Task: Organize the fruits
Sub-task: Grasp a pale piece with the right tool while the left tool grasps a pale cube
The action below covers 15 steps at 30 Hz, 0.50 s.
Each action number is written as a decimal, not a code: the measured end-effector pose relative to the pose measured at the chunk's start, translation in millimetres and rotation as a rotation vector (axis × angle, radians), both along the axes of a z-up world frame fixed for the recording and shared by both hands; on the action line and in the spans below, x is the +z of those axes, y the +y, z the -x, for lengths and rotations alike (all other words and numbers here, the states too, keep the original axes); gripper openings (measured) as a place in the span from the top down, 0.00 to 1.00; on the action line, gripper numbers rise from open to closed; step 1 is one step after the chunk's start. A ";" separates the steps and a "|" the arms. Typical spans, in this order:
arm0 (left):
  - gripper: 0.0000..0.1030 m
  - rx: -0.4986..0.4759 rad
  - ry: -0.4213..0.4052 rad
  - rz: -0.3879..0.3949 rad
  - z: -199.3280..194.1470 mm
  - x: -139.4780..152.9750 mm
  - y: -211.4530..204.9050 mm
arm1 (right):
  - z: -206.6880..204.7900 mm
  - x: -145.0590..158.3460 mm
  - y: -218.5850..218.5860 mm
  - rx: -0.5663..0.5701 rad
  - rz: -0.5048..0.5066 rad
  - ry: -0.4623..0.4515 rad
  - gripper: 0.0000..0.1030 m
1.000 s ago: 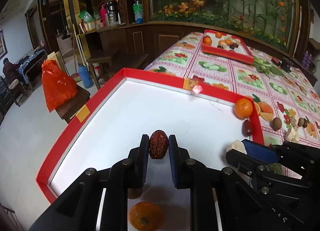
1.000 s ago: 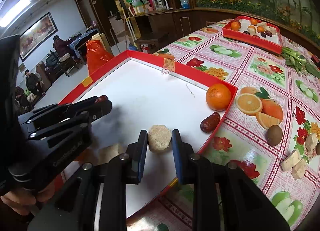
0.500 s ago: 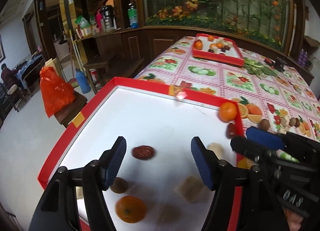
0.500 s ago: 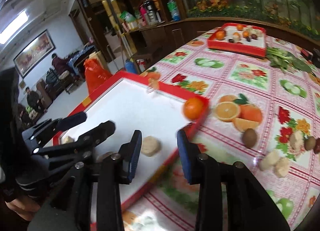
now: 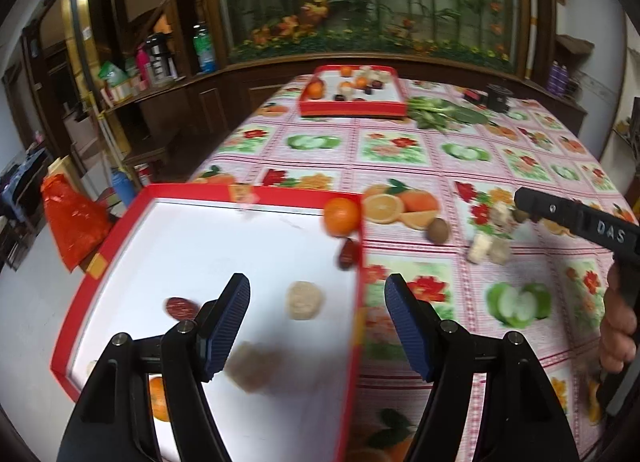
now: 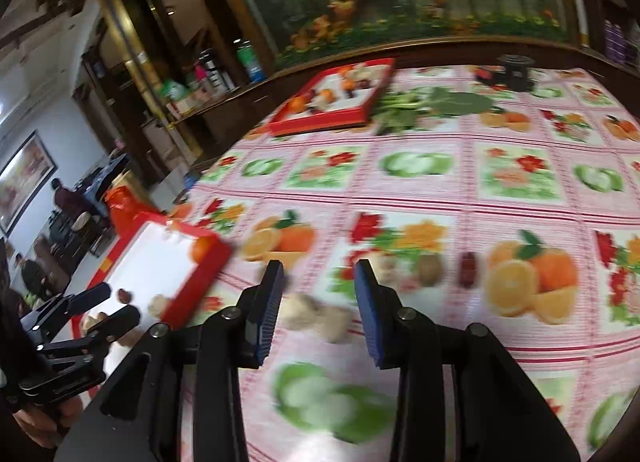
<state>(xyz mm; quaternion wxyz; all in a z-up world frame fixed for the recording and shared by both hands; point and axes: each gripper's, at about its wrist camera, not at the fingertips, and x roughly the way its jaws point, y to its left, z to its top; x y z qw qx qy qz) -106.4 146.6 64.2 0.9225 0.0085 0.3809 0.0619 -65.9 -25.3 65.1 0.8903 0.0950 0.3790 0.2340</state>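
Red-rimmed white tray (image 5: 224,191), fruit-print tablecloth (image 5: 440,181)

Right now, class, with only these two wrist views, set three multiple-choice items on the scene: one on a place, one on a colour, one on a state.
1. Where is the kiwi?
A. inside the near tray
B. on the tablecloth beside the near tray
C. in the far tray

2. What colour is the near tray's rim?
A. blue
B. green
C. red

3. How does the left gripper stand?
A. open and empty
B. shut on a date
C. shut on an orange

Answers: 1 B, it lies right of the red rim; 2 C, the border is red; 3 A, its jaws are wide apart with nothing between.
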 end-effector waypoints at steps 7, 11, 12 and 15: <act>0.31 -0.116 0.046 0.024 -3.0 -8.4 -35.1 | -0.8 -7.9 -34.8 -0.019 0.028 0.021 0.62; 0.31 -0.140 0.070 0.049 -4.3 -13.7 -43.1 | 3.0 -16.4 -16.3 0.065 0.082 0.039 0.62; 0.31 -0.145 0.076 0.056 -4.4 -15.1 -44.0 | 5.1 -17.6 -11.4 0.082 0.102 0.031 0.62; 0.31 -0.148 0.087 0.072 -4.0 -17.5 -44.3 | 9.9 -23.5 3.9 0.140 0.150 0.021 0.62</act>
